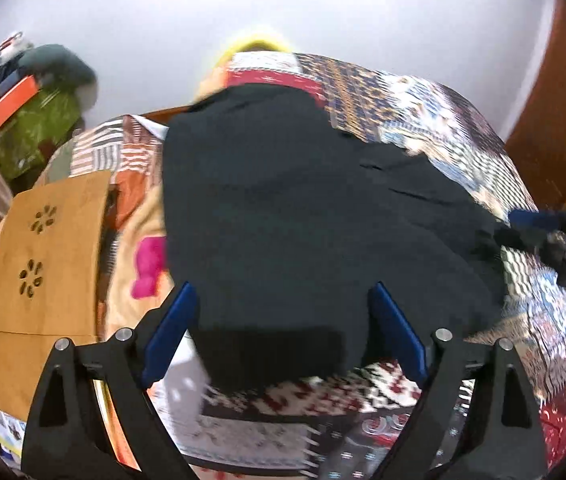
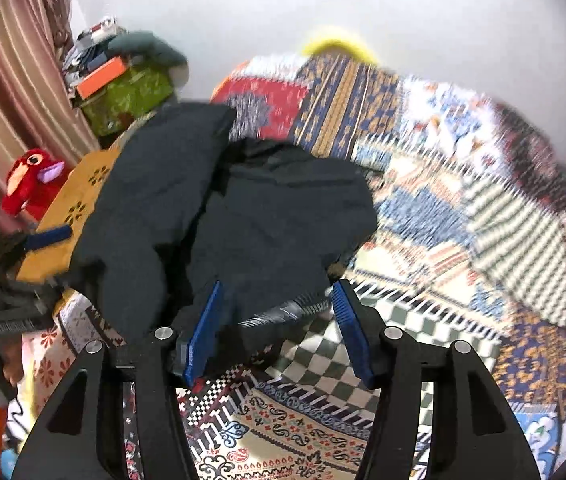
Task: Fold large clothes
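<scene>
Dark, near-black garment [image 1: 303,208] lies rumpled on the patchwork bedspread [image 2: 463,240], its long axis running away from both hands toward the wall. Left gripper [image 1: 283,336] stands wide open over the near hem, holding nothing; right gripper [image 2: 279,328], about half open and empty, straddles the ribbed edge [image 2: 287,312].

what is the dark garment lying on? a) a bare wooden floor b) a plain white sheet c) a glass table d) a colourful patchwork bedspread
d, the dark garment is spread over a colourful patchwork bedspread, whose patterned squares show around it in both wrist views.
</scene>
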{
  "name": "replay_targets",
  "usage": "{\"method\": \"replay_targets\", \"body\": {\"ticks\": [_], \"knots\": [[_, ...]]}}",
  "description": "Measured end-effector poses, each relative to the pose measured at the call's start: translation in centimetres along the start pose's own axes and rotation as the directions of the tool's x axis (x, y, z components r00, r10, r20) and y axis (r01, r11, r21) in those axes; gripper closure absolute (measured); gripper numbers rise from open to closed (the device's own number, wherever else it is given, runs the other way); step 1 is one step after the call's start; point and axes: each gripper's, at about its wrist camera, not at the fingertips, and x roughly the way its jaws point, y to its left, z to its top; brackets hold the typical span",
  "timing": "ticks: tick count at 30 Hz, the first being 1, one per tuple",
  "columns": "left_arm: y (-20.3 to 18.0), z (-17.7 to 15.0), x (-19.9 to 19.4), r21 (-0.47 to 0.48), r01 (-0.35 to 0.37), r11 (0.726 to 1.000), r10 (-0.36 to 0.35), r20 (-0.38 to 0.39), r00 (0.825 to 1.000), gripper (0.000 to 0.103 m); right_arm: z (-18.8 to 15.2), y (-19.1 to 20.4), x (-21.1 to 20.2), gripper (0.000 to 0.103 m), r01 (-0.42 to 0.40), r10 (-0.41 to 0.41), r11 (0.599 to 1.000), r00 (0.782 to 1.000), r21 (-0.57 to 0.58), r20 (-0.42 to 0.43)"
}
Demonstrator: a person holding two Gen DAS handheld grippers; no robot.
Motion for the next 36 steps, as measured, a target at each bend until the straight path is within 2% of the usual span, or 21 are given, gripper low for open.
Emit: {"method": "replay_targets", "body": {"ticks": [1, 3, 5, 7, 9, 13, 14, 19, 23, 27, 32, 36], "knots": [[-0.6, -0.3, 0.4, 0.007, 0.000, 1.000, 0.000, -0.010, 1.000, 0.012, 0.0, 0.2, -0.6, 0.049, 0.015, -0.015, 1.000, 1.000, -0.011, 0.021], [-1.4, -0.6, 1.3, 0.031, -0.061, 0.998, 0.060, 0.008, 0.998, 0.007, 0.2, 0.9, -0.5, 0.045, 0.023, -0.022, 0.999, 0.998, -0.026, 0.053], [-2.6, -0.9, 1.9, 0.071, -0.112, 0.991, 0.110, 0.024, 0.994, 0.003, 0.6, 1.7, 0.4, 0.035, -0.014, 0.017, 0.998, 0.998, -0.059, 0.053], [-3.1, -1.0, 2.4, 0.081, -0.146, 0.986, 0.144, 0.026, 0.989, 0.001, 0.7, 1.9, 1.9, 0.035, -0.065, 0.066, 0.995, 0.998, -0.075, 0.013], [-3.4, -1.2, 2.4, 0.074, -0.160, 0.984, 0.158, 0.037, 0.987, 0.001, 0.5, 1.7, 3.5, 0.035, -0.074, 0.072, 0.994, 0.997, -0.075, -0.023], [-3.1, -1.3, 2.7, 0.075, -0.163, 0.984, 0.160, 0.050, 0.986, 0.001, -0.5, 0.3, 8.0, 0.034, 0.014, -0.019, 0.999, 0.994, -0.047, -0.104], [-3.2, -1.3, 2.8, 0.079, -0.171, 0.982, 0.168, 0.052, 0.985, 0.001, -0.9, -0.2, 8.8, 0.032, 0.012, -0.017, 0.999, 0.992, -0.041, -0.129], [-4.1, -1.5, 2.9, 0.107, -0.208, 0.972, 0.205, 0.044, 0.978, 0.001, -1.4, -3.0, 8.8, 0.032, -0.085, 0.104, 0.990, 0.980, 0.114, -0.172], [-3.3, -1.6, 1.6, 0.012, -0.168, 0.986, 0.168, -0.002, 0.986, 0.001, -1.2, -3.4, 6.3, 0.032, -0.101, 0.119, 0.987, 0.983, 0.125, -0.142], [-3.9, -2.5, -0.8, -0.016, -0.156, 0.988, 0.156, -0.006, 0.988, 0.001, -0.9, -2.8, 1.9, 0.032, -0.108, 0.115, 0.990, 0.991, 0.092, -0.075], [-5.8, -3.1, -6.9, 0.015, -0.163, 0.987, 0.161, 0.075, 0.984, 0.001, -0.8, -1.3, -4.4, 0.032, -0.088, 0.088, 0.996, 0.995, 0.009, 0.039], [-7.3, -3.4, -13.6, -0.004, -0.137, 0.991, 0.135, 0.178, 0.975, 0.001, -1.2, 0.0, -10.4, 0.032, -0.091, 0.096, 0.995, 0.985, -0.044, 0.140]]}}
